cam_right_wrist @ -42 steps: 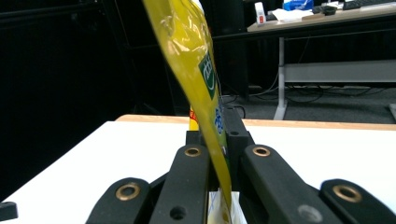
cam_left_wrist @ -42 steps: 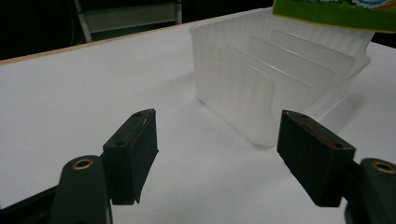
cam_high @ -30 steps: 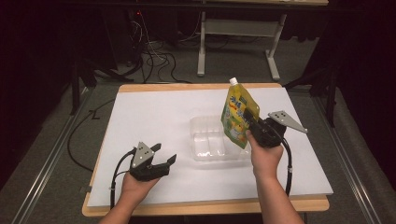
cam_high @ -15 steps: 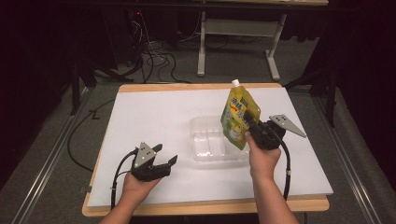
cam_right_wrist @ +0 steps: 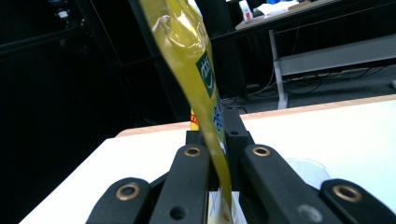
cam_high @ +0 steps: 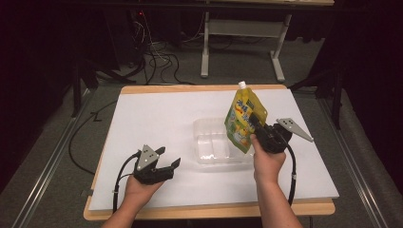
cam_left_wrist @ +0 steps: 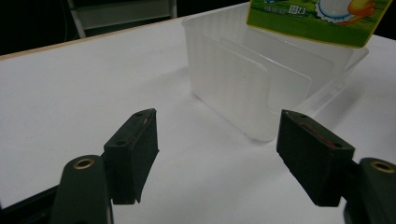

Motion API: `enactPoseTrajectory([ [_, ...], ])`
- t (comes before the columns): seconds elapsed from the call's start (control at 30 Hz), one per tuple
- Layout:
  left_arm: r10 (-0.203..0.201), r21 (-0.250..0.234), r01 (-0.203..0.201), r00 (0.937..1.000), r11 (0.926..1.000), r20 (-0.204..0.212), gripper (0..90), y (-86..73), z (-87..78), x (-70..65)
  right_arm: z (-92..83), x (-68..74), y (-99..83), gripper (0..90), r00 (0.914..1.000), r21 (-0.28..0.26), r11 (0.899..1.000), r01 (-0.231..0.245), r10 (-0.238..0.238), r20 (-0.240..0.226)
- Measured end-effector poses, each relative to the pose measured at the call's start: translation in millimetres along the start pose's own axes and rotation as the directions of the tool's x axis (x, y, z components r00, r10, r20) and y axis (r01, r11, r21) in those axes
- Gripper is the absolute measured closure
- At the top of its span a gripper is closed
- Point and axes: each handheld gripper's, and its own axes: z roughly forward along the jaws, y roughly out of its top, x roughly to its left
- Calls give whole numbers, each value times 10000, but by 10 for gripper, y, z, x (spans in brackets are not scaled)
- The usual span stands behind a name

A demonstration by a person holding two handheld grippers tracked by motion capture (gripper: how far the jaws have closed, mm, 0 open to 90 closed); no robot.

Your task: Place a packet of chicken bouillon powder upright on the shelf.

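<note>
A yellow-green spouted drink pouch [cam_high: 244, 118] hangs upright above the right end of a clear plastic tray [cam_high: 214, 142], pinched by my right gripper [cam_high: 256, 124]. In the right gripper view the jaws are shut on the pouch's [cam_right_wrist: 196, 70] lower edge, gripper [cam_right_wrist: 217, 135]. My left gripper [cam_high: 171, 160] rests low on the white tabletop near the front left, jaws open and holding nothing. In the left gripper view the open gripper [cam_left_wrist: 217, 154] faces the clear plastic tray [cam_left_wrist: 243, 79], with the pouch's bottom edge [cam_left_wrist: 317, 18] hanging above it.
The white table surface [cam_high: 157, 118] lies on a wooden board. Cables and a grey desk frame [cam_high: 237, 38] stand on the floor beyond the far edge. A black cable [cam_high: 121, 180] trails from the left gripper over the front edge.
The right hand and pouch have shifted only slightly. The left gripper has stayed where it was.
</note>
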Motion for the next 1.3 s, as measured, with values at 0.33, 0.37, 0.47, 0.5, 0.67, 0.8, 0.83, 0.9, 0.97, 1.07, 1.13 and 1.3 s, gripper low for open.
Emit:
enactPoseTrajectory([
  [0.33, -13, -4, 13, 10000, 10000, -7, 299, 0, 3, -2, 0, 2, -3, 900, 9999, -31, 9999, -154, 154, -23],
  [0.37, 1, 1, -1, 10000, 10000, -9, 299, -1, 3, -3, 5, 13, -5, 900, 9998, -26, 9998, -177, 177, -25],
  [0.47, 8, 6, -8, 10000, 10000, -11, 300, -4, 3, -6, 22, 49, -14, 900, 9999, -12, 9999, -120, 120, -69],
  [0.5, 14, 10, -14, 10000, 10000, -10, 299, -5, 3, -6, 25, 53, -18, 900, 9999, -14, 9999, -150, 150, -69],
  [0.67, -12, 3, 12, 10000, 10000, -5, 300, -6, -3, -3, 13, 35, -23, 900, 9998, -101, 9997, -209, 209, 48],
  [0.8, -53, 20, 53, 10000, 10000, 3, 301, -10, 3, 2, -14, -13, -28, 900, 9994, -168, 9995, -279, 282, 198],
  [0.83, -32, 44, 32, 10000, 10000, 5, 301, -11, 4, 3, -17, -30, -32, 900, 9993, -175, 9993, -320, 323, 192],
  [0.9, -26, 68, 26, 10000, 10000, 4, 301, -13, 6, 4, -17, -42, -43, 900, 9992, -105, 9995, -295, 297, 251],
  [0.97, -41, 73, 41, 10000, 10000, 8, 302, -14, 8, 3, -13, -53, -56, 900, 9991, -46, 9994, -338, 339, 271],
  [1.07, -42, 84, 42, 10000, 10000, 19, 303, -13, 8, 2, 8, -50, -75, 900, 9989, 30, 9992, -387, 386, 284],
  [1.13, -35, 60, 35, 10000, 10000, 14, 303, -13, 7, 1, 29, -28, -88, 900, 9991, 86, 9995, -293, 290, 303],
  [1.3, -15, 33, 15, 10000, 10000, 22, 303, -10, -7, -5, 87, -3, -110, 900, 9994, 198, 9998, -23, 16, 345],
])
